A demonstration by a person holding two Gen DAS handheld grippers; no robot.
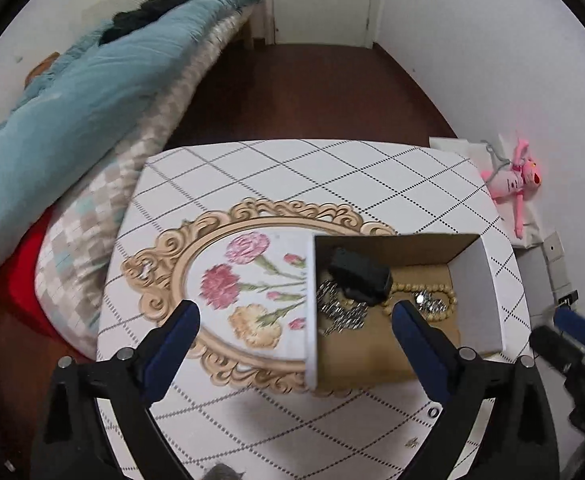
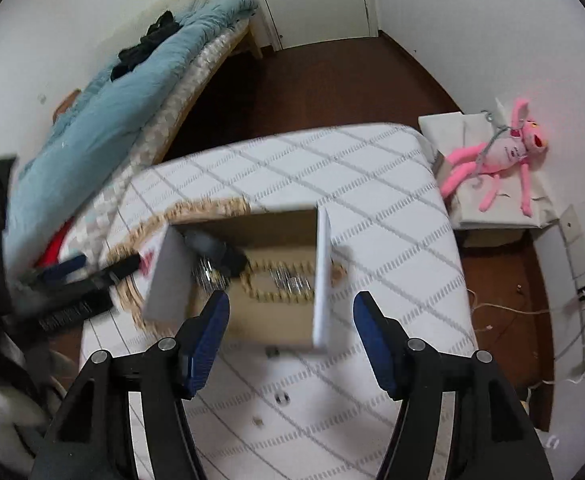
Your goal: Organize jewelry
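An open cardboard box (image 1: 480,280) with white walls stands on the table, partly over an oval floral tray (image 1: 248,280) with a gold ornate frame. Inside lie a black case (image 1: 358,276), a silver chain (image 1: 342,314) and a beige bead necklace (image 1: 440,294). My left gripper (image 1: 296,320) is open, its fingers straddling the box's left wall. My right gripper (image 2: 290,304) is open, hovering in front of the box (image 2: 322,276), which is blurred in the right wrist view. Small jewelry pieces (image 2: 282,398) lie on the cloth near it.
The table (image 1: 292,168) has a white cloth with a diamond grid. A small ring (image 1: 432,413) and a small piece (image 1: 412,443) lie near its front. A bed with a blue quilt (image 1: 92,92) is on the left. A pink plush toy (image 2: 500,160) lies to the right.
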